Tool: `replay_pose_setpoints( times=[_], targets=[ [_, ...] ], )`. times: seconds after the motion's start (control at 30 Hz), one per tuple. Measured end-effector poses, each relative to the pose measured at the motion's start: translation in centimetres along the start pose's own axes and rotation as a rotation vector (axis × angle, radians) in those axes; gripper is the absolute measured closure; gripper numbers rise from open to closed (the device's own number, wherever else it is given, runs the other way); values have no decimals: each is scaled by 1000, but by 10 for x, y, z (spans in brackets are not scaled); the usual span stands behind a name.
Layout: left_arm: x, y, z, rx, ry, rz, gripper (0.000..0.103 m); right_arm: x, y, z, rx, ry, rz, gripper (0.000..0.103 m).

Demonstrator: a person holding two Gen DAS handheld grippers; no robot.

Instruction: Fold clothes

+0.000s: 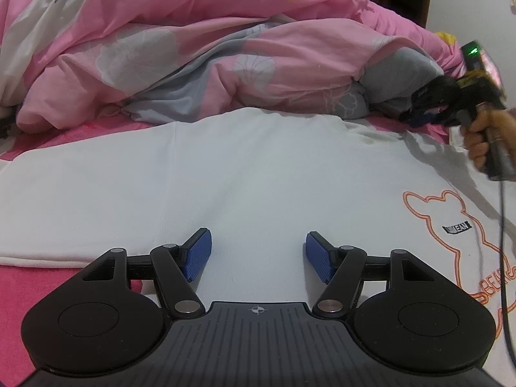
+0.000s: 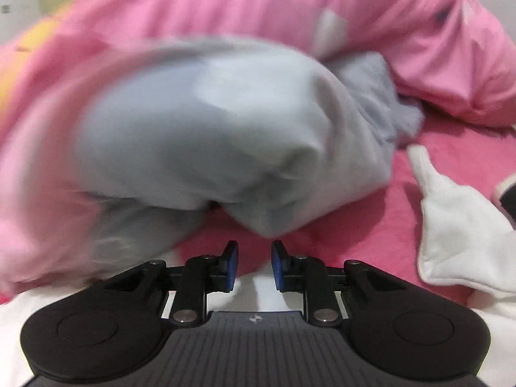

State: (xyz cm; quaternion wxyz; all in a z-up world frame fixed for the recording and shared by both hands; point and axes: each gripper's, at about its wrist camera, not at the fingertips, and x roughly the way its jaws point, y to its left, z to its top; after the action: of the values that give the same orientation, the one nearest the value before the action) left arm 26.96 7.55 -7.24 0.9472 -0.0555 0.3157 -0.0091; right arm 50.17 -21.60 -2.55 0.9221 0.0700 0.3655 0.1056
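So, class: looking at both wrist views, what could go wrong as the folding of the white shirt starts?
1. The right claw sits close to the bunched pink and grey duvet, so it might pinch bedding instead of shirt.
2. The white shirt has a wrinkled far edge near the duvet, which may fold in crooked.
3. The right tool's cable trails over the shirt's print and could snag.

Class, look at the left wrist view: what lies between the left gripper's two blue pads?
Only bare white garment. The left gripper hovers open over it, its blue pads holding nothing; the left wrist view shows this plainly.
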Motion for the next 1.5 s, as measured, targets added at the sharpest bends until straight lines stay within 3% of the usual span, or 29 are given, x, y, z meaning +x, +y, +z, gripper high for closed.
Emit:
replay_pose_setpoints(
  times=[0.13,0.23,0.4,0.5,0.67,0.73,0.8,0.83,1.0,1.07,1.27,1.4,1.5],
  targets=[
    [0,0,0,1,1,0,38,-4,37,-18,-146,121,122,80],
    [0,0,0,3,1,2,38,27,60,-29,-208,209,67,80],
    [0,0,0,1,0,1,38,44,48,-12,-52,138,40,86],
    [0,0,0,-3,1,-2,38,38,38,-4,69,111,32,83],
    [0,-1,1,1,3,1,38,2,74,-21,-80,134,175,83],
    [0,-1,1,1,3,2,38,7,93,-30,-132,182,220,83],
    [0,-1,1,1,3,2,37,26,108,-36,-150,241,211,83],
    [0,-1,1,1,3,1,37,41,112,-38,-135,255,190,84],
    [-1,1,1,-4,3,-2,37,56,99,-16,10,126,82,86],
    [-1,1,1,-9,4,-5,37,53,77,-15,176,149,154,86],
    [0,1,2,-10,6,-7,37,-28,37,-37,234,102,261,83],
    [0,2,2,-11,7,-7,37,-100,-10,-65,332,65,336,61],
    [-1,2,2,-15,5,-9,37,-143,-45,-102,386,41,349,61]
  ],
)
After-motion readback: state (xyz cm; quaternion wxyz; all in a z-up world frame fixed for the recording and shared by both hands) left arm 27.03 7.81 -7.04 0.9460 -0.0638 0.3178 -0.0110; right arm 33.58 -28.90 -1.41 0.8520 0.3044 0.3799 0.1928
